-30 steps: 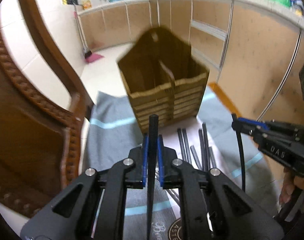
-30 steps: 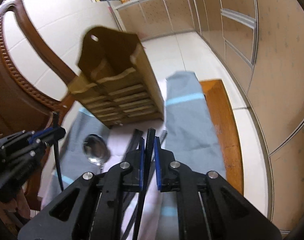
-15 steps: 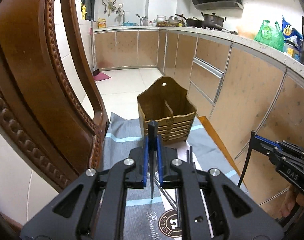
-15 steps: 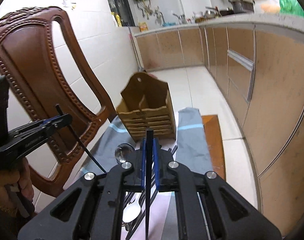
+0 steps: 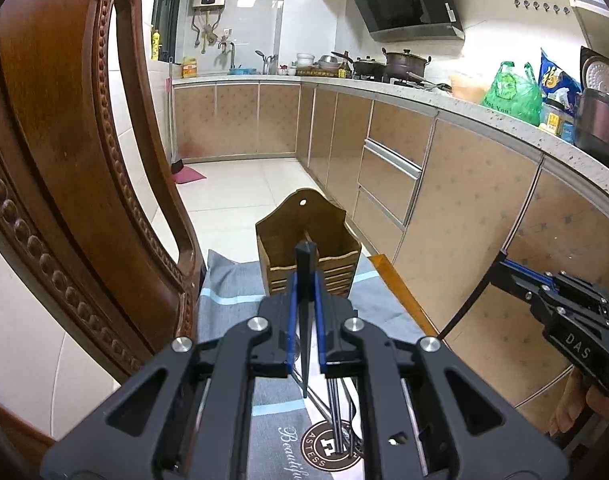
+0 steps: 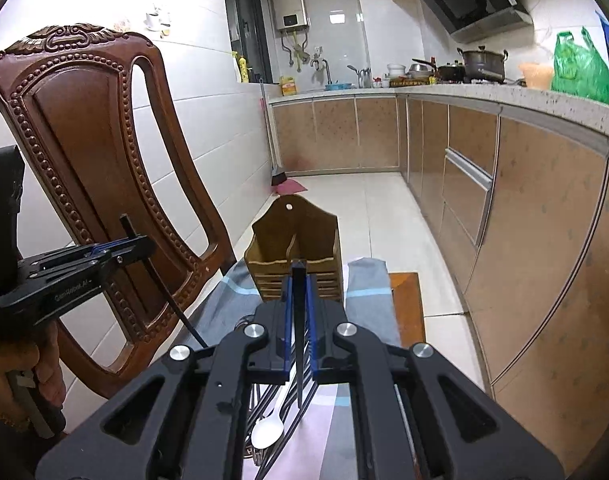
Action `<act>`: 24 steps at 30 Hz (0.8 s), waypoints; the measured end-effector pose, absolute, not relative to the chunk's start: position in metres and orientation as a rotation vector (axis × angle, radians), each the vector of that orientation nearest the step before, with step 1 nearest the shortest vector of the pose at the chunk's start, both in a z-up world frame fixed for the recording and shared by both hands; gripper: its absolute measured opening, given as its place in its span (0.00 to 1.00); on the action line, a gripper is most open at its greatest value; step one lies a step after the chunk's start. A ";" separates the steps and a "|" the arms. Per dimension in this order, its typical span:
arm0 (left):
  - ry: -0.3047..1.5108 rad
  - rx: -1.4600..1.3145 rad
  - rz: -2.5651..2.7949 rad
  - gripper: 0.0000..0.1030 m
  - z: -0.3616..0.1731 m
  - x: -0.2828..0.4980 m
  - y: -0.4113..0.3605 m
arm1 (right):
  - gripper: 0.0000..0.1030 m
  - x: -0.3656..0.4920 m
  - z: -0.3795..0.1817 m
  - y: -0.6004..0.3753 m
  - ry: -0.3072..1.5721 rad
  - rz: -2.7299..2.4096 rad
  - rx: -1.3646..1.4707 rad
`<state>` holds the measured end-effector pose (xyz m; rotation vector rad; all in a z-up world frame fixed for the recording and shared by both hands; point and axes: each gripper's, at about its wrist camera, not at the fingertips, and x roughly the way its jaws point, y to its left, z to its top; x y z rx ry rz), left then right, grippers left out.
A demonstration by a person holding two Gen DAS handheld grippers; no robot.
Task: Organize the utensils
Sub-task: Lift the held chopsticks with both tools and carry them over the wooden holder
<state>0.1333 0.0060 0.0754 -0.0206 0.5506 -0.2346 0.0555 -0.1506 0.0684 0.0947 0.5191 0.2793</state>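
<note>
- Gripping one slim black chopstick [image 5: 305, 320] between its blue pads, the left gripper [image 5: 304, 300] is clamped tight, stick upright, thick end poking above the jaws.
- Same story on the other side: the right gripper [image 6: 298, 304] is closed on a second black chopstick [image 6: 299, 332], point hanging down below the pads.
- Big change over the last second: both hands have climbed up and back off the cloth. A second ago the holder loomed close and blurred; now it sits small and sharp straight ahead of each gripper, lower down.
- My read: pick-up done, both sticks clear of the pile, ready to carry forward and drop in.
- Target ahead: one brown slatted wooden utensil holder [image 5: 308, 256], two compartments split by a divider, both looking empty from here.
- Below and behind the fingertips, on the grey striped cloth [image 5: 228, 292]: one white plastic spoon [image 6: 267, 432], plus several more black chopsticks [image 6: 280, 424]; too overlapped to count.
- So, two chopsticks in the air, one per gripper.
- Off to the left of both: one carved dark-wood chair [image 6: 96, 128].
- To the right: the kitchen cabinets [image 5: 456, 208].
</note>
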 end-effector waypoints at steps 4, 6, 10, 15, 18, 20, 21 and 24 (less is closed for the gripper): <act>0.553 -0.024 -0.235 0.08 0.077 0.132 0.010 | 0.07 0.055 0.074 -0.147 0.521 0.267 0.081; 0.557 -0.029 -0.236 0.07 0.078 0.132 0.012 | 0.07 0.054 0.076 -0.146 0.521 0.261 0.073; 0.557 -0.042 -0.236 0.07 0.079 0.134 0.015 | 0.07 0.052 0.082 -0.144 0.520 0.248 0.051; 0.557 -0.053 -0.226 0.07 0.081 0.134 0.020 | 0.07 0.052 0.085 -0.142 0.527 0.242 0.041; 0.560 -0.062 -0.225 0.08 0.081 0.135 0.023 | 0.07 0.057 0.092 -0.140 0.529 0.242 0.034; 0.561 -0.059 -0.224 0.07 0.081 0.135 0.023 | 0.07 0.057 0.095 -0.137 0.525 0.241 0.022; 0.561 -0.061 -0.224 0.07 0.081 0.136 0.023 | 0.07 0.057 0.095 -0.136 0.523 0.240 0.019; 0.562 -0.067 -0.225 0.07 0.081 0.136 0.024 | 0.07 0.057 0.091 -0.135 0.526 0.241 0.025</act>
